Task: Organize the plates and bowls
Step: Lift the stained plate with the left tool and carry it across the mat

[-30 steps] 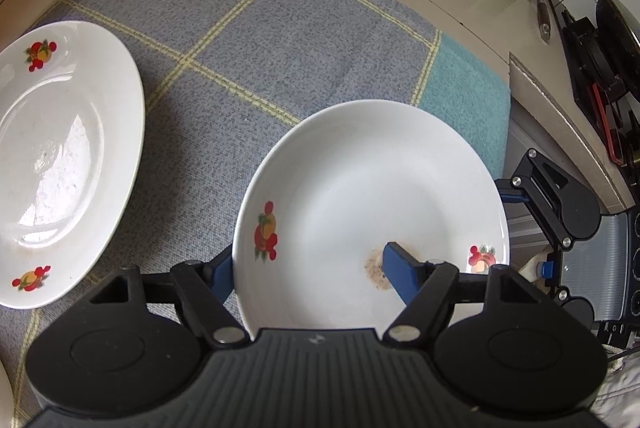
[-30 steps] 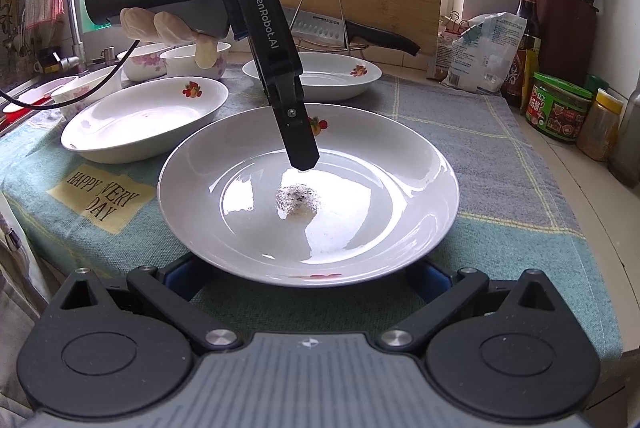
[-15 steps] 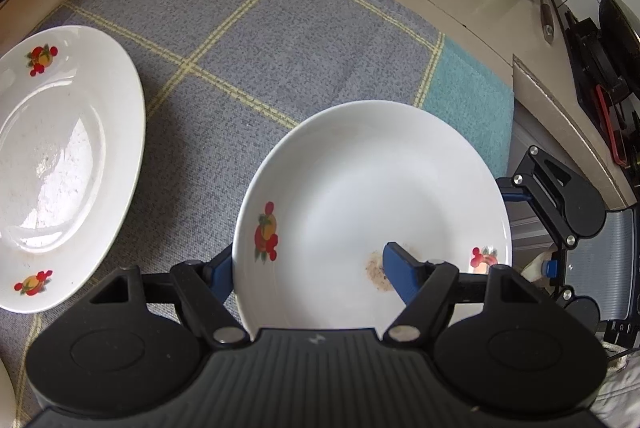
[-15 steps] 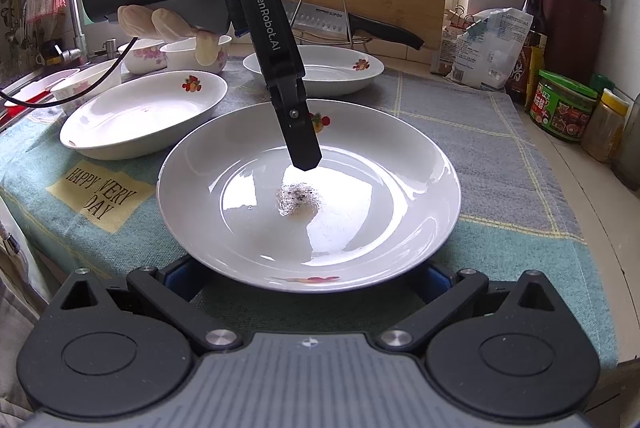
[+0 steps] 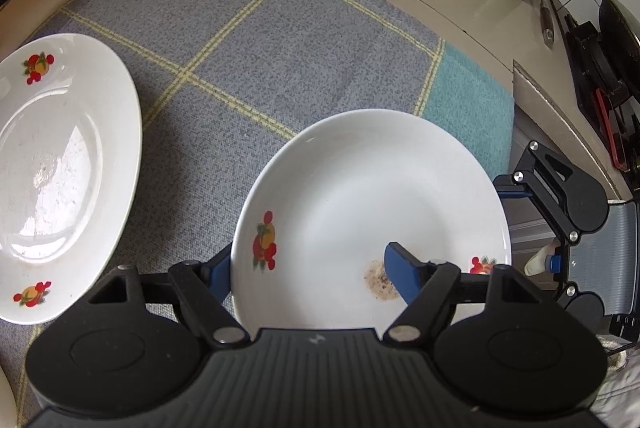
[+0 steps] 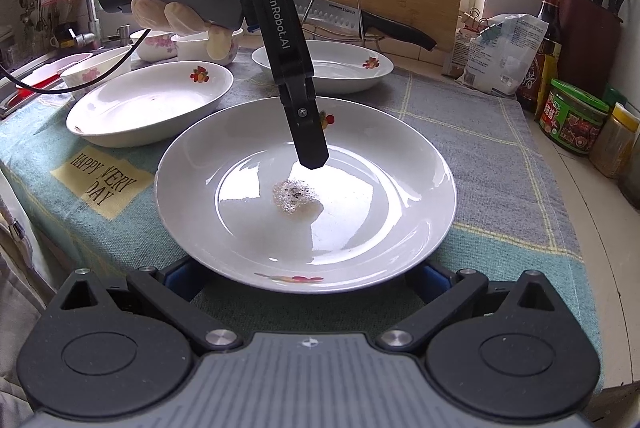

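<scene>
A white plate (image 5: 368, 195) with fruit prints and a brown smear in its well rests on the grey checked cloth (image 5: 280, 39). My left gripper (image 5: 308, 272) straddles that plate's near rim. One blue pad (image 5: 400, 278) hangs inside the well and the other sits just outside the rim. Its jaws are opening and do not press on the plate. From the right wrist view, the inner finger (image 6: 308, 143) hovers just above the plate (image 6: 360, 228). My right gripper (image 6: 306, 274) stands open, its fingers spread wide under the plate's opposite rim.
A second plate (image 5: 68, 171) lies left of the first. Two more plates (image 6: 152, 99) (image 6: 324, 67) and small floral bowls (image 6: 156, 43) sit further back by the sink. A knife on its rack (image 6: 360, 15), a bag and jars (image 6: 572, 119) line the counter.
</scene>
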Motion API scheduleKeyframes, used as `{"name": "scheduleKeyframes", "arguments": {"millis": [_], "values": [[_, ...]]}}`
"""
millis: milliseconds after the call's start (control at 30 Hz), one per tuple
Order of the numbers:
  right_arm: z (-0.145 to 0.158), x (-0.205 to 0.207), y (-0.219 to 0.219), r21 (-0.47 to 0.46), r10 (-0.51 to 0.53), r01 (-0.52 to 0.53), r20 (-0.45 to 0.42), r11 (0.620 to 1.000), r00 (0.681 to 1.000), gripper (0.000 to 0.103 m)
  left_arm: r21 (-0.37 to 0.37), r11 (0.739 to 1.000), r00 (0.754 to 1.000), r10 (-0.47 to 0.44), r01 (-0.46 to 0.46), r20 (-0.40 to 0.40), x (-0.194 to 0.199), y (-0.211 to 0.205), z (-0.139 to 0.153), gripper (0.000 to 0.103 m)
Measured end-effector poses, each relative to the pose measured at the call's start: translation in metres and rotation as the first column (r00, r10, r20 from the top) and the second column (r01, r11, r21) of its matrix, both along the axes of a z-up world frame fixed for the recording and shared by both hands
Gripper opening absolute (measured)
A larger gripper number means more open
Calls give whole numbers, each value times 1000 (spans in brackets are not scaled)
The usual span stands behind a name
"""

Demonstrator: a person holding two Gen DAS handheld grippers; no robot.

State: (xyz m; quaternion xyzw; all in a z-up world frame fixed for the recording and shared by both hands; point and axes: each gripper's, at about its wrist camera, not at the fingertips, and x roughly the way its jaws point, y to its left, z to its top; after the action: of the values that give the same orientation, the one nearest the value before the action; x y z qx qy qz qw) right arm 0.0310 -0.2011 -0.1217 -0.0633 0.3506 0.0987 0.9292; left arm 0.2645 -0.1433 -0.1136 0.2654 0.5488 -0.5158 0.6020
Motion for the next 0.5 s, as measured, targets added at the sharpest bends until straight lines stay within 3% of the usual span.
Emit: {"name": "scheduleKeyframes", "arguments": {"millis": [500], "values": [[8, 0, 4, -20, -28, 27, -29, 999, 999, 103, -33, 999, 1000, -8, 9, 22, -5, 5, 8, 75]]}}
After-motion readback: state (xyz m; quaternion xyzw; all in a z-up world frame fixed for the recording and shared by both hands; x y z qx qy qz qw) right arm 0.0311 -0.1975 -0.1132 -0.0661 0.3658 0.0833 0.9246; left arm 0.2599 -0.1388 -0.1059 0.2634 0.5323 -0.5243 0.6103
